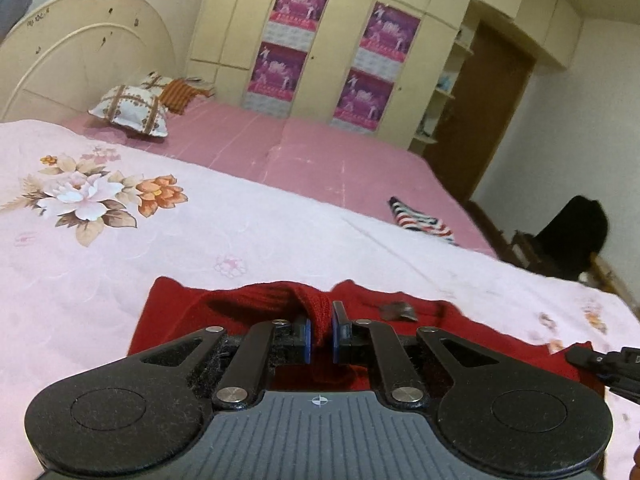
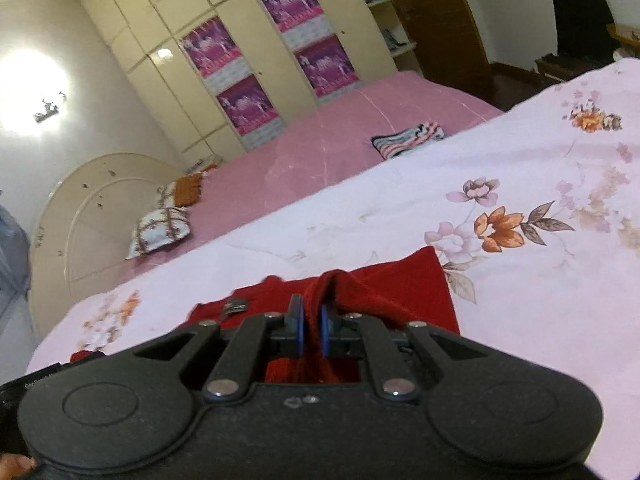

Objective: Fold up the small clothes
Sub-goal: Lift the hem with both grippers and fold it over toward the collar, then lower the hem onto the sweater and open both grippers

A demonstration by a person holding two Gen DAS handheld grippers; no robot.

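A small red knit garment lies on the pale pink floral bedspread. My left gripper is shut on a raised ribbed fold of this garment, pinched between its blue pads. In the right wrist view the same red garment lies on the bedspread, and my right gripper is shut on another raised fold of it. A dark label shows on the cloth between the two grips. The right gripper's tip pokes in at the right edge of the left wrist view.
A folded striped garment lies on the darker pink sheet near the bed's far edge. Pillows rest by the cream headboard. Beyond the bed stand a wardrobe with purple posters, a brown door and a dark chair.
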